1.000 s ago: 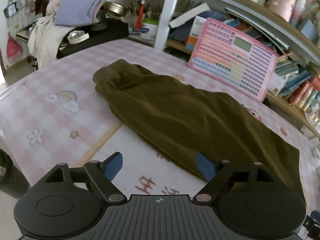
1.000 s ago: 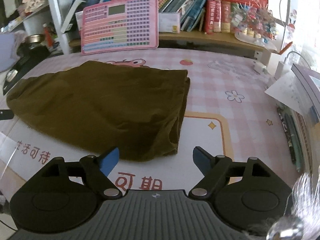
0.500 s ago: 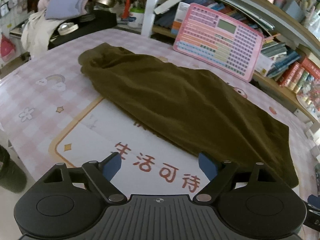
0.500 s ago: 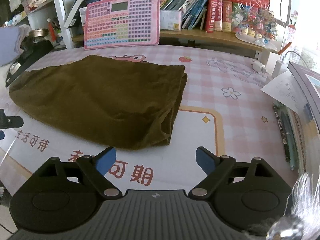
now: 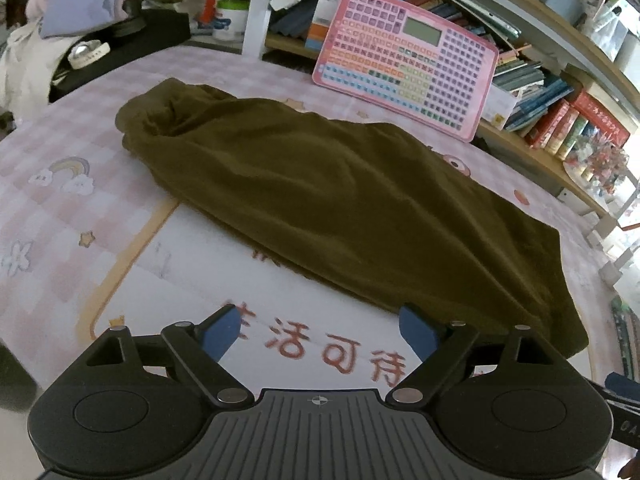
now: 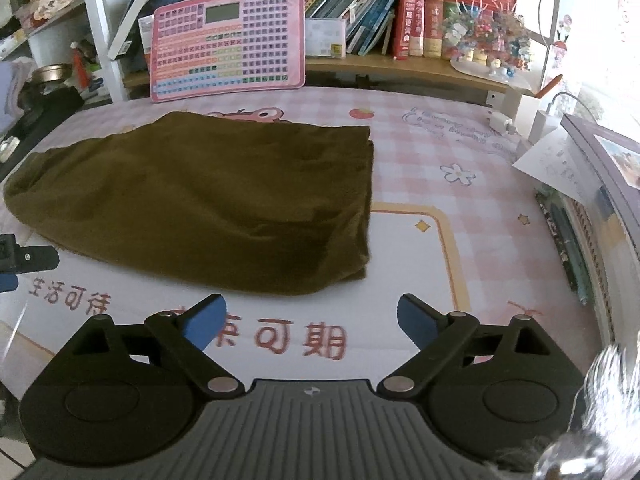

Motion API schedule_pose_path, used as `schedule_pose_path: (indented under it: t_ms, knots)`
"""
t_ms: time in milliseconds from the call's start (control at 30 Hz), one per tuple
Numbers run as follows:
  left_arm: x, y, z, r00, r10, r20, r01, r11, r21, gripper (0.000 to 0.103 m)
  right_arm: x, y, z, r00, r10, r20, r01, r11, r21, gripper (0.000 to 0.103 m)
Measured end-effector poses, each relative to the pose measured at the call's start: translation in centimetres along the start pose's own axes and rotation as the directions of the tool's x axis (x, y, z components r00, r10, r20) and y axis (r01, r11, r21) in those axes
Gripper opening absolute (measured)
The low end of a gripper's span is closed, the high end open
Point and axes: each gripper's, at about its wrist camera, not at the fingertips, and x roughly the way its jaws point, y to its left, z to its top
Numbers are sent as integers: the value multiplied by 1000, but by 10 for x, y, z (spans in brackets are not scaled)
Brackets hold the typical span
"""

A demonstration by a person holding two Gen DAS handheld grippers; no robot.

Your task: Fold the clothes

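Left tongs: your left gripper is spread wide with nothing between its blue pads; it sits low over the white panel of the table mat.
Right tongs: your right gripper is just as wide open and empty, above the red printed characters.
Garment: the olive-brown garment lies flat on the mat, stretched from far left to near right in your left view. Its near hem runs just ahead of your left gripper's right pad.
Garment from the right: the same garment lies ahead and to the left, its folded right edge roughly in line with your right pad.
Behind it: a pink keyboard toy leans on the bookshelf past the cloth.
Right side: papers and pens lie along the table's right edge, well apart from the garment.
In the way: nothing lies between either gripper and the cloth.
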Motion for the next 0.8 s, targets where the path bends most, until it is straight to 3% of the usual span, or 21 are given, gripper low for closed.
schedule_pose_path:
  t_ms: [200,400,667,800]
  knots:
    - [7,32,19,999,-39,-21,38,999,-13,89,4,34,2,1000,-28,-2,28,999,23,93]
    - [16,85,44,994,-104,-21,100,985,-137,89,12,76,9,999,-48,-1,48,999,22,93]
    - [43,143,66,985,-173,-26,152,923,-354,87,35,137,33,998,-47,38,49,997,-63,93]
    - [53,163,75,981,-195,17,183,885,-428,81,52,163,52,997,-41,60,47,994,-95,93]
